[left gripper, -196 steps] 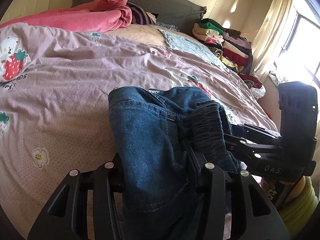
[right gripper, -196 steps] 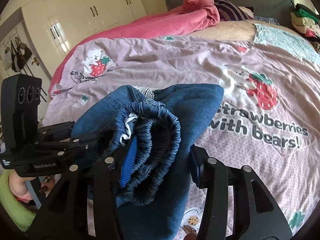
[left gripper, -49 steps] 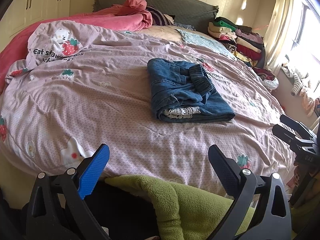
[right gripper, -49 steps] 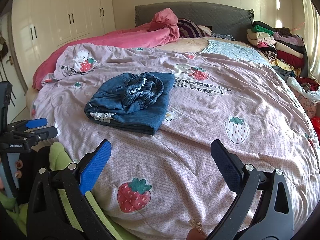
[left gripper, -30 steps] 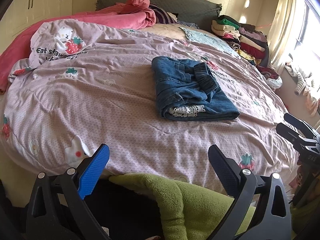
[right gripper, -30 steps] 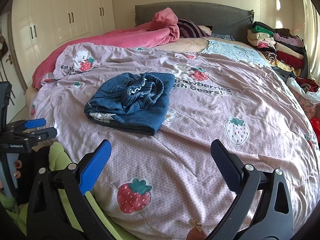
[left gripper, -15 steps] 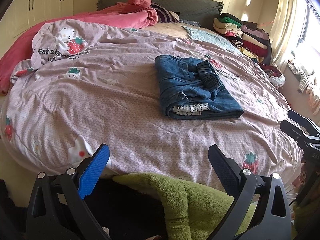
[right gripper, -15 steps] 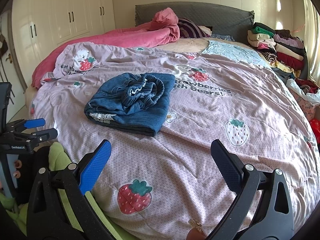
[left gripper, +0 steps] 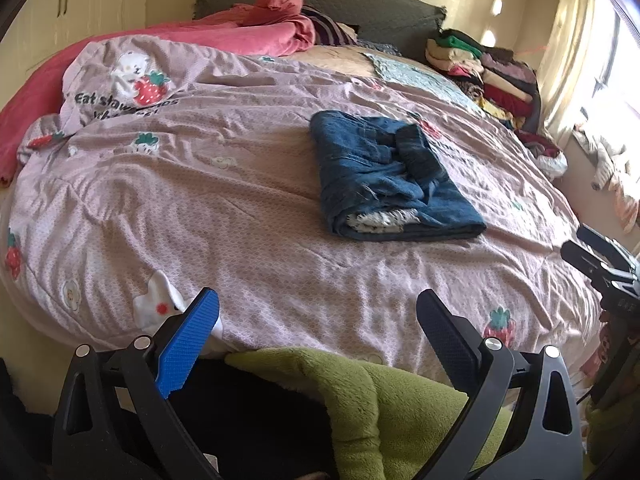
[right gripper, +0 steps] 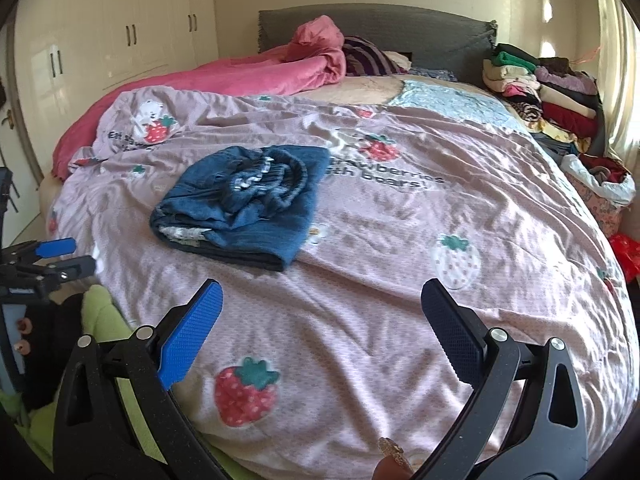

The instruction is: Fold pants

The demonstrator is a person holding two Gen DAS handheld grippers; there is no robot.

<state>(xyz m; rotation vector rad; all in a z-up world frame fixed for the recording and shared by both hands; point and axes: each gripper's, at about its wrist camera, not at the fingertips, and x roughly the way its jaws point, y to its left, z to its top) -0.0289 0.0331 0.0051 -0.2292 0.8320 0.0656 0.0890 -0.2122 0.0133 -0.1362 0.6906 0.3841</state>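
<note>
The blue denim pants (left gripper: 384, 176) lie folded into a compact bundle on the lilac strawberry-print duvet (left gripper: 200, 208), waistband on top. They also show in the right wrist view (right gripper: 248, 204). My left gripper (left gripper: 316, 320) is open and empty, held back off the near edge of the bed. My right gripper (right gripper: 320, 312) is open and empty, also well short of the pants. Each gripper appears at the edge of the other's view: the right one (left gripper: 600, 264) and the left one (right gripper: 52, 260).
A pink blanket (right gripper: 256, 72) lies bunched at the head of the bed. A stack of folded clothes (right gripper: 536, 84) sits at the far right by the grey headboard (right gripper: 400, 28). White wardrobes (right gripper: 120, 32) stand on the left. A green fleece garment (left gripper: 380, 392) is below the left gripper.
Earlier both grippers were shut on the pants; since then they have let go and pulled back off the bed. Over the last second the views shift slightly; the pants stay still.
</note>
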